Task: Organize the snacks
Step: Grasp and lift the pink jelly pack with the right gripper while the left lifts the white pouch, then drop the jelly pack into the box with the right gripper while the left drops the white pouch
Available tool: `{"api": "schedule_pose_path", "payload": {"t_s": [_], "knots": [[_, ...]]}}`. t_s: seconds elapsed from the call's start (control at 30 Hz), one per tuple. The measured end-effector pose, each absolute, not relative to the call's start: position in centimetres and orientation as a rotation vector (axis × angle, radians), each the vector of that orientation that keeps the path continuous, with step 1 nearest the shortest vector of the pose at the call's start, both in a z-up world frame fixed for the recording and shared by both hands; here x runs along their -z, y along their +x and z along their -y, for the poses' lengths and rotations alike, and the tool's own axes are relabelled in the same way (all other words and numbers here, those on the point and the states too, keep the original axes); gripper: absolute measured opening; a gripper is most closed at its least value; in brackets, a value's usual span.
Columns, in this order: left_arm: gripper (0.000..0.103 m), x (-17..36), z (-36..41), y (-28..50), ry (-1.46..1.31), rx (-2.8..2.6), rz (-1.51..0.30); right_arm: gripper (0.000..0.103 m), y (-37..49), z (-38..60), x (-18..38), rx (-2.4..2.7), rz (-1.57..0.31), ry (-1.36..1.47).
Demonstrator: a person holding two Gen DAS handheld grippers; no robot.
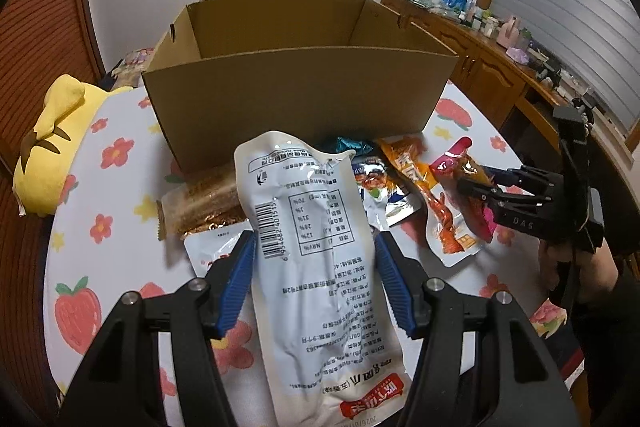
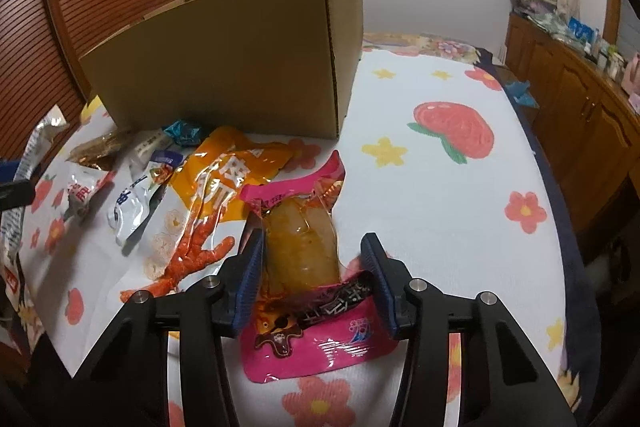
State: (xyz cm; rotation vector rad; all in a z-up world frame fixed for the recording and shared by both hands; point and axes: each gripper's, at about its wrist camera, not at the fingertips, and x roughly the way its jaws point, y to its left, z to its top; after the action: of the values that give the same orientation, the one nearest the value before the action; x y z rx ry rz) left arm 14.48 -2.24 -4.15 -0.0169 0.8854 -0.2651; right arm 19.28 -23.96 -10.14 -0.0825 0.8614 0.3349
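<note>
A long white snack packet [image 1: 312, 227] with a barcode hangs above the flowered cloth, and my left gripper [image 1: 314, 267] is shut on its sides with the blue pads. A pink packet [image 2: 304, 259] with a pale yellow filling lies on the cloth. My right gripper [image 2: 316, 267] is shut on it, and the packet's lower end buckles between the pads. The left wrist view shows the same right gripper [image 1: 476, 183] at the right with the pink packet [image 1: 452, 155]. An open cardboard box [image 1: 300, 99] stands behind the snacks, box [image 2: 224, 67] at the upper left in the right wrist view.
Loose snacks lie before the box: an orange chicken-foot packet [image 2: 208, 195], a white and blue packet [image 2: 136, 195], a golden-brown packet [image 1: 208, 203] and a teal wrapper [image 1: 348, 145]. A yellow plush [image 1: 52, 147] sits at the left. A wooden cabinet [image 1: 500, 75] runs along the right.
</note>
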Motion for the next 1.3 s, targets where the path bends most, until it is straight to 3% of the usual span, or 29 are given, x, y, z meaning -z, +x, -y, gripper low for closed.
{"api": "schedule_pose_path", "payload": {"t_s": [0.7,1.3], "knots": [[0.060,-0.7,1.4,17.0,-0.012,0.281,-0.790,0.048,18.6,22.3,1.9,-0.416,-0.700,-0.092],[0.060,-5.9,-0.7,24.9,0.000,0.245,-0.732,0.049,28.2,17.0,-2.3,-0.517,-0.652,-0.125]]}}
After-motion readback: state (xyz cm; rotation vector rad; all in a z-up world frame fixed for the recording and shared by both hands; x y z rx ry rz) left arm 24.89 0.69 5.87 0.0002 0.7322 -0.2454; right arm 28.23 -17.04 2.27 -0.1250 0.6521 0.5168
